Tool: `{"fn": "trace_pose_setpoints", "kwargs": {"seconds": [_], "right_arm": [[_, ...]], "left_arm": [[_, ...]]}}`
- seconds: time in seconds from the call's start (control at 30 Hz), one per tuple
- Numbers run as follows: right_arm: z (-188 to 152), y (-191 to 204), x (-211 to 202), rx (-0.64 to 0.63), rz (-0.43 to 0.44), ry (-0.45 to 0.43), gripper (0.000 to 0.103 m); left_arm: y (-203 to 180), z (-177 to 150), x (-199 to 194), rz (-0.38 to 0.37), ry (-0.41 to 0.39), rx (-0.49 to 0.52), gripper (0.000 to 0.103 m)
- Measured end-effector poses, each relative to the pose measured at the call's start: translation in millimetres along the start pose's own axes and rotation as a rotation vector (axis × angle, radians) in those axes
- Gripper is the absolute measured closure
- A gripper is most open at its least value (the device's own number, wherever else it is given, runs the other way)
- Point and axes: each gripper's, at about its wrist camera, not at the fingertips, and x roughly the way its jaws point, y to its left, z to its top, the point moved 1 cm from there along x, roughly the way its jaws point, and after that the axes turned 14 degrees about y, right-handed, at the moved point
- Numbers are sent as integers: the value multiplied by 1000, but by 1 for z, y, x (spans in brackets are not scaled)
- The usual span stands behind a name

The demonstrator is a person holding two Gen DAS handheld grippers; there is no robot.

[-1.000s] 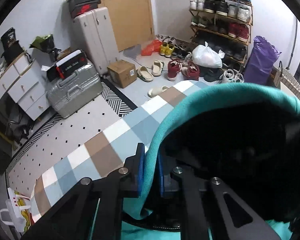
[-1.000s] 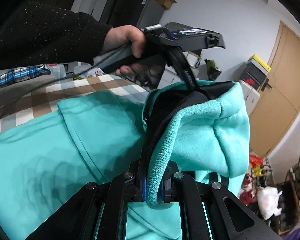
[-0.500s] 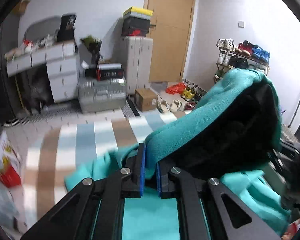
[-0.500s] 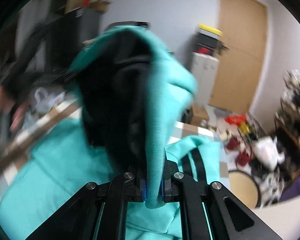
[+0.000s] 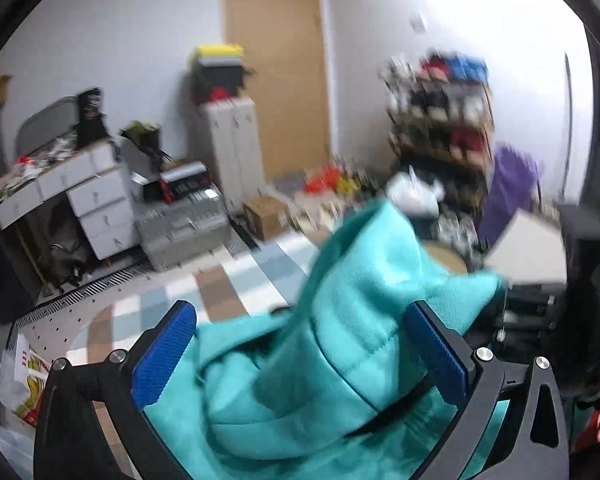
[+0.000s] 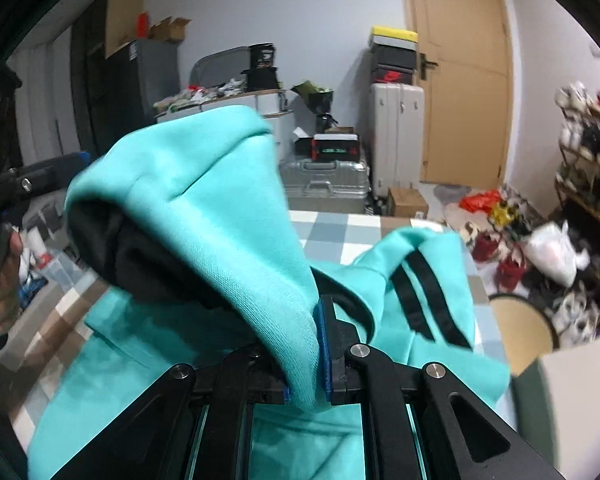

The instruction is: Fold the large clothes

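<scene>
While the right gripper (image 6: 309, 354) was clamped on the rim of the hood (image 6: 204, 184), the blue pads (image 6: 323, 344) were seen pressed against a fold of turquoise fleece, with the black lining of the hood turned outward to the left. By that grip the hood was held raised above the rest of the turquoise hoodie (image 6: 148, 360), which was spread over a checked cloth (image 6: 332, 232) of blue, white and brown squares. A sleeve with two black stripes (image 6: 420, 292) was laid to the right of the hood, near the far edge of the cloth. At the left margin of the right wrist view, a hand (image 6: 4, 280) was seen gripping the handle of the other tool.

In the left wrist view, the left gripper (image 5: 300, 356) was shown with its jaws opening wide; the hood fabric (image 5: 364, 300) was bunched between the blue pads (image 5: 164, 356), but whether either pad was touched by it could not be told through the blur.

Beyond the cloth, a silver hard-shell suitcase (image 6: 324, 180) was laid flat on the floor, a small cardboard box (image 6: 406, 202) beside it. Behind them an upright pale suitcase (image 6: 396, 132) was topped with stacked shoeboxes (image 6: 394, 56), next to a wooden door (image 6: 460, 72). A shoe rack (image 6: 592, 148) was stood along the right wall.
</scene>
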Motion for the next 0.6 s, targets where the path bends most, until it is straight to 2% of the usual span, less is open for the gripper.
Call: {"fn": "trace_pose_setpoints", "kwargs": {"seconds": [0.07, 0.1, 0.17, 0.2, 0.23, 0.3, 0.4, 0.5, 0.6], "right_arm": [[-3, -9, -1, 70, 32, -8, 92], [-6, -12, -2, 91, 51, -15, 92], [-8, -13, -2, 113, 52, -9, 92], [-9, -16, -2, 127, 66, -2, 92], [-10, -17, 0, 134, 76, 3, 92], [-10, -18, -1, 138, 99, 7, 92], [-1, -11, -3, 108, 92, -6, 91], [24, 2, -11, 52, 45, -52, 93], [68, 12, -29, 11, 33, -116, 95]], "left_arm": [[-8, 2, 22, -35, 89, 27, 1], [-8, -1, 27, -52, 109, 23, 3], [-12, -6, 37, -132, 160, 14, 24], [-13, -11, 37, -162, 183, 9, 59], [-14, -15, 42, -191, 222, -1, 85], [-16, -22, 43, -215, 253, -23, 91], [-18, -19, 28, -154, 192, -25, 95], [-3, 3, -9, -74, 80, -111, 98], [12, 34, -60, 23, -66, -177, 98]]}}
